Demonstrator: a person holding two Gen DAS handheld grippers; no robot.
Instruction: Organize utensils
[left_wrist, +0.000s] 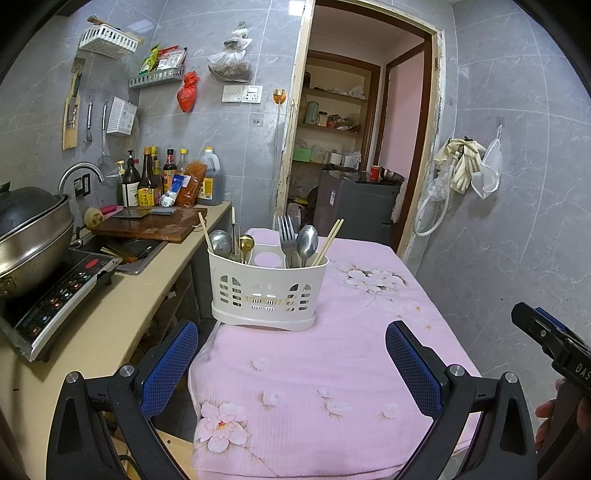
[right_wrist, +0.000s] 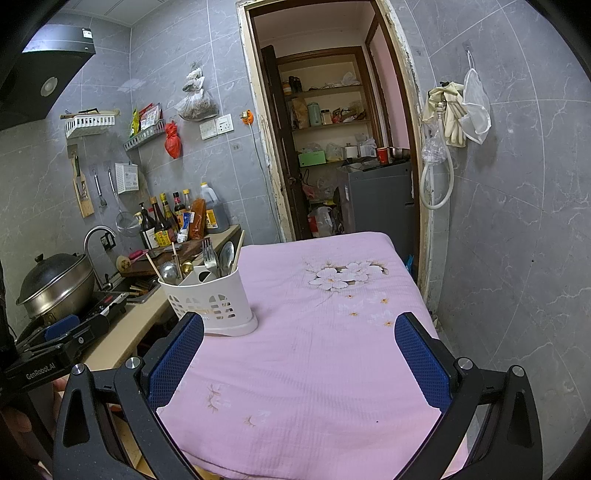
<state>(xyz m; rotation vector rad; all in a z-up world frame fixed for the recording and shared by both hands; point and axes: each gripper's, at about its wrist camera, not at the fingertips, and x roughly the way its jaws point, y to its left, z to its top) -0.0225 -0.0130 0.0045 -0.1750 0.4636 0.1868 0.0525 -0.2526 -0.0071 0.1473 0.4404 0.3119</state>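
In the left wrist view, the left gripper hangs over the pink cloth, jaws spread wide and holding nothing. The white caddy stands on the cloth just beyond it, with forks, spoons and chopsticks upright inside.

In the right wrist view, the right gripper is likewise spread wide and empty, with the caddy just beyond its left finger, at the cloth's left edge.

You have one white caddy on the table, holding two forks, three spoons, one of them gold, and about three chopsticks.
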